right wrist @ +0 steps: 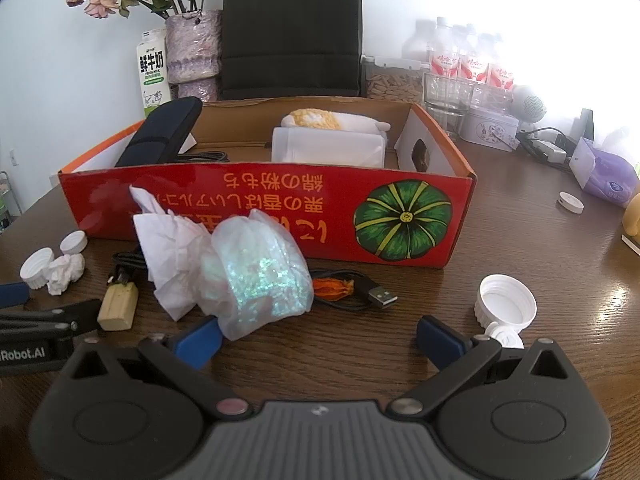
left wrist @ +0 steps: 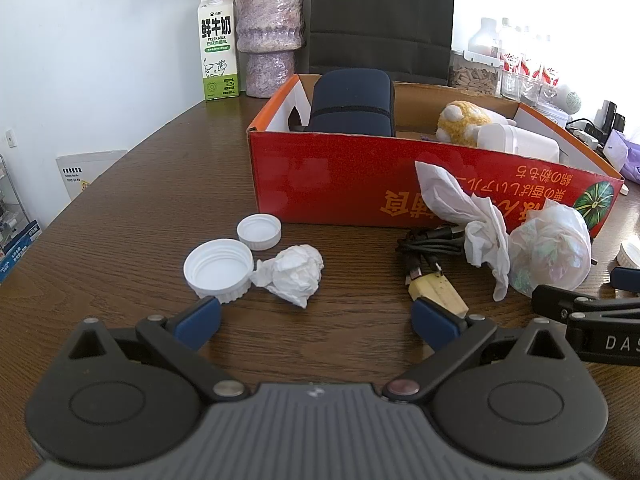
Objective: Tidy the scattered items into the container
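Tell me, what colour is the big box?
Red outside with an orange rim, the box shows best in the right wrist view.

The cardboard box [right wrist: 280, 216] stands on the table [right wrist: 540, 240]. In it, a zipped case [right wrist: 160, 136] leans at the left end, and a plush toy [right wrist: 320, 120] lies behind a plastic container [right wrist: 328, 148] toward the right end. Before the box's front wall, from left to right: two bottle caps [left wrist: 220, 270] touching a crumpled tissue [left wrist: 294, 272], a coiled cable [left wrist: 432, 242], a small block [left wrist: 438, 292] apparently at the cable's end, loose tissue paper [right wrist: 164, 248], a glittery bag [right wrist: 260, 272], and another cap [right wrist: 506, 306]. Behind the box stand a milk carton [left wrist: 218, 46], a vase [left wrist: 270, 36] and a chair [right wrist: 292, 28].
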Motion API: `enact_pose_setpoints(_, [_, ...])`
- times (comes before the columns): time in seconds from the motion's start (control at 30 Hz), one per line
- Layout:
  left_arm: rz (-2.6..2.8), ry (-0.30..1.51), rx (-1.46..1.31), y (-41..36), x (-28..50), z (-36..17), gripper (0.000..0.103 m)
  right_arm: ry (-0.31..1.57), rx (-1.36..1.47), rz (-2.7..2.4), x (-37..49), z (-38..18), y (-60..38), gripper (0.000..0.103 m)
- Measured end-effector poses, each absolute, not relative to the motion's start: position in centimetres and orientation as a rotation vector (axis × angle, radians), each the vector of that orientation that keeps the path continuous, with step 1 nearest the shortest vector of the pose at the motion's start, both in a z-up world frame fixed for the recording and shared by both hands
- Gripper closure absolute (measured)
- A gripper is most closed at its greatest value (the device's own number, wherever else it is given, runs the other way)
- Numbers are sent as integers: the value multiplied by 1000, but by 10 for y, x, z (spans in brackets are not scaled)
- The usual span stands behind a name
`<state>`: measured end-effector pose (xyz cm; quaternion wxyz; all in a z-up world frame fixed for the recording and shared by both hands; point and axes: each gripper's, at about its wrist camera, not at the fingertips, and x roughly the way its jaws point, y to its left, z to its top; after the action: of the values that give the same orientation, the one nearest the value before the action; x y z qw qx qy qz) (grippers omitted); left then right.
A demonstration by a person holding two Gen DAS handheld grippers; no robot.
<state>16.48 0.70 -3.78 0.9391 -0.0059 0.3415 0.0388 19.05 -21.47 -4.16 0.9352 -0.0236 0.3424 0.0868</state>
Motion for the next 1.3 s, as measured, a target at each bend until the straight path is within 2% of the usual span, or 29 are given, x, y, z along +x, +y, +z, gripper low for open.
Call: enact_pose_setpoints(1.3, [58, 694, -14, 9, 163, -35, 0, 699, -47, 174, 190, -42, -216, 0])
